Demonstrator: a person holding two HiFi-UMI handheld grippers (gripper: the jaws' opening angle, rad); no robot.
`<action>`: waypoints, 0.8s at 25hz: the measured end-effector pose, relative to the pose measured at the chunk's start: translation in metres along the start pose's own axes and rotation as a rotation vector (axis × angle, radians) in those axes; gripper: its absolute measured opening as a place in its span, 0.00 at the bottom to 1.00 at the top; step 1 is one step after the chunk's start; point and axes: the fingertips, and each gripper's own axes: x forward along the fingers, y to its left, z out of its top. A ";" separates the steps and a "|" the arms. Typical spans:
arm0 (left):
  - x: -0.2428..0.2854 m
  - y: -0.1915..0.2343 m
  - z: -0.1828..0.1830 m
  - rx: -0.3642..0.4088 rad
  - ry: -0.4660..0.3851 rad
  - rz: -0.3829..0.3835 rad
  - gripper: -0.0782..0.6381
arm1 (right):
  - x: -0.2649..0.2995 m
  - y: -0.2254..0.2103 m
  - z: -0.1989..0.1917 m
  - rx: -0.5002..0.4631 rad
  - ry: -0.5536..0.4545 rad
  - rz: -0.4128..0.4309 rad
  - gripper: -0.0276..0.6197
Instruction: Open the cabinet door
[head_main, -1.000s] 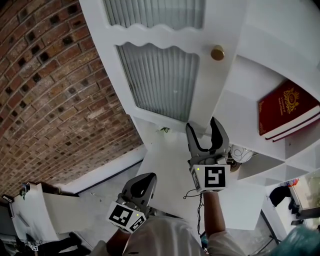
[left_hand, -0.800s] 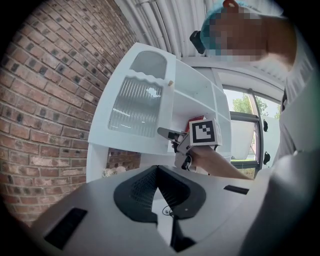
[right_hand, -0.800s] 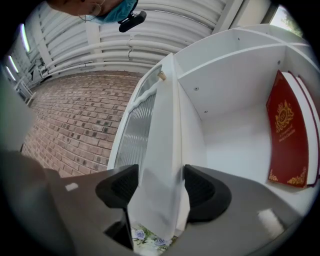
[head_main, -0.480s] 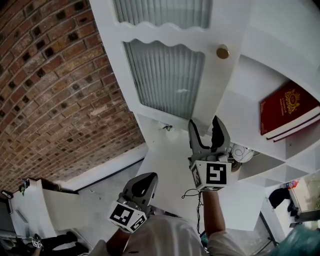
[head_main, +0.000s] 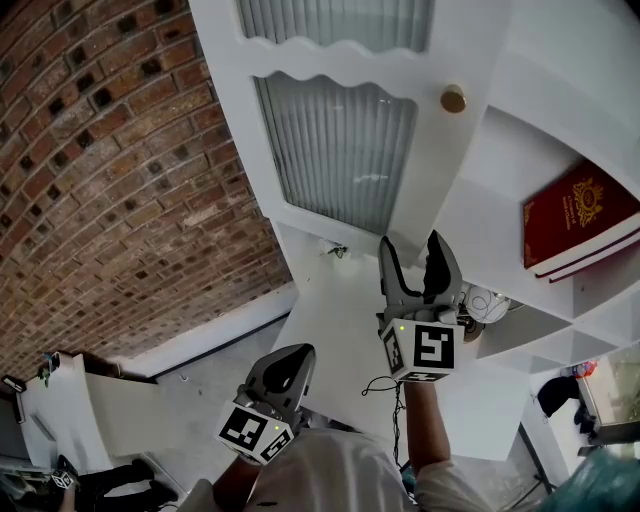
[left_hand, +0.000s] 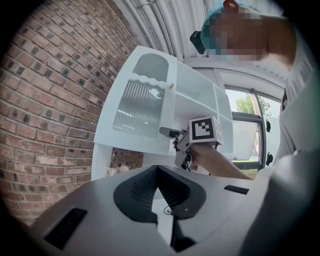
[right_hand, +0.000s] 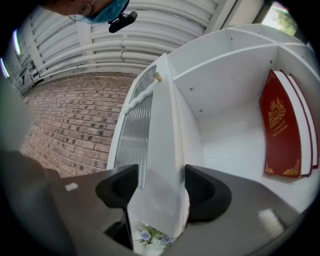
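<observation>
The left gripper (left_hand: 157, 169) hangs low beside the brick wall (head_main: 120, 170), jaws pressed together and empty. The cabinet door (head_main: 340, 150), ribbed glass with a brass knob (head_main: 453, 99), stands swung partly out from the shelves. The right gripper (right_hand: 160, 187) straddles its lower free edge, jaws apparently pinching it. Opening looks underway; next, the door needs pulling wider along its hinge arc, away from the red book (right_hand: 282, 135).

Two grippers (head_main: 285, 362) (head_main: 412, 245), one cabinet door (head_main: 430, 160), one brass knob (head_main: 453, 99), two red books (head_main: 578, 212)
</observation>
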 end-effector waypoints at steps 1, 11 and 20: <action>0.000 0.000 0.000 0.000 0.000 0.000 0.12 | 0.000 0.000 0.000 -0.002 0.003 0.000 0.49; -0.006 -0.003 -0.001 -0.008 0.000 0.002 0.12 | -0.003 0.004 0.000 -0.011 0.022 0.000 0.50; -0.010 -0.003 -0.001 -0.008 -0.002 0.007 0.12 | -0.016 0.018 0.003 -0.029 -0.003 -0.007 0.50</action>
